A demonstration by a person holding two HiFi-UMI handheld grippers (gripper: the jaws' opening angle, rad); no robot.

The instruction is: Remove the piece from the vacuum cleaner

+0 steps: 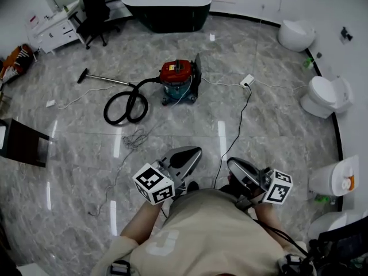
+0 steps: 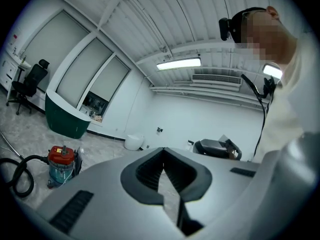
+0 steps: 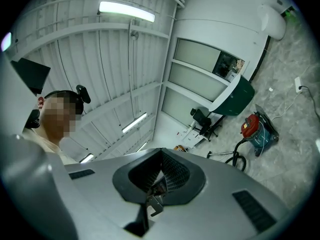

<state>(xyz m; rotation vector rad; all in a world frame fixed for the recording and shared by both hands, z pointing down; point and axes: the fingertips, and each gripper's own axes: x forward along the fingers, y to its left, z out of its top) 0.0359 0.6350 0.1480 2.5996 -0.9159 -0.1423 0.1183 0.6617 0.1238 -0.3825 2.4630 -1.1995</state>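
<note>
Head view: from person's head, steeply down on floor; vacuum (image 1: 179, 80) at 12 o'clock, well away; left gripper (image 1: 197, 150) and right gripper (image 1: 230, 163) close, at 6 o'clock.
Left gripper view: along own jaws, tilted up toward wall; vacuum far, 8 o'clock.
Right gripper view: rolled sideways, mostly ceiling; vacuum far, 3 o'clock.
All three share vacuum, tub (image 1: 167, 7), chair (image 1: 95, 10).

Cream short-sleeved shirt (image 1: 210, 234), with grey left hand-held gripper (image 1: 195, 152) and right hand-held gripper (image 1: 232, 164) bearing black-and-white marker cubes (image 1: 154, 183)

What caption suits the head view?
Left gripper and right gripper, both shut and empty, face the vacuum cleaner across the floor.
</note>
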